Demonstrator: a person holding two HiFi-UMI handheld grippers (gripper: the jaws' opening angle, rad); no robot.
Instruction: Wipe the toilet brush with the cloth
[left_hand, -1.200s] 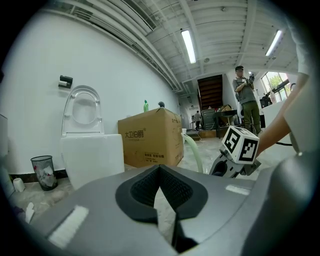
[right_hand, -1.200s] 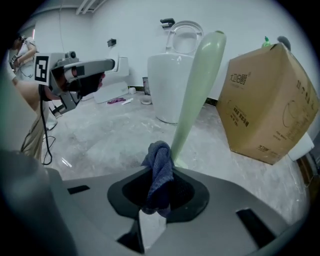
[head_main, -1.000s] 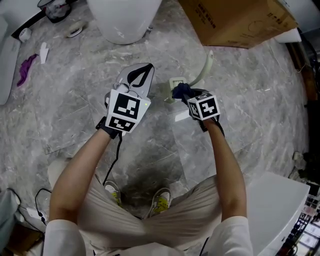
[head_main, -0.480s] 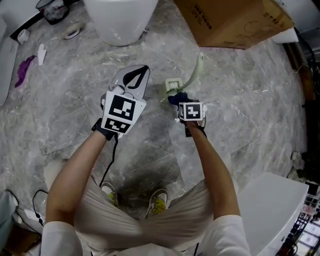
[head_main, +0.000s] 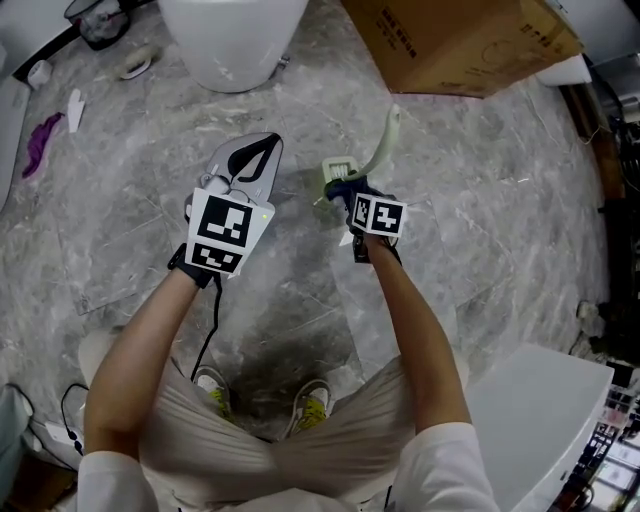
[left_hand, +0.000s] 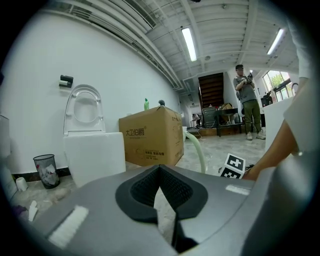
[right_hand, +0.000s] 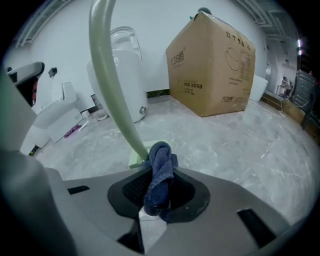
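Here the wiping looks under way: the right gripper (right_hand: 159, 194) is clenched on the blue cloth (right_hand: 161, 165), which touches the toilet brush (right_hand: 107, 75) low on its pale green handle, near the floor (right_hand: 240, 140). The left gripper (left_hand: 159, 175) is closed on nothing. Next, I judge, the cloth should slide up the handle.

Soft, even light fills the head view; the grey floor (head_main: 500, 200) carries one dark shadow patch by the shoes (head_main: 318, 398). Ceiling tubes (left_hand: 189, 44) blaze white in the left gripper view. Both gripper views bend strongly and go black at the corners. The cloth (right_hand: 160, 175) is sharp and the nearest foreground blurs.
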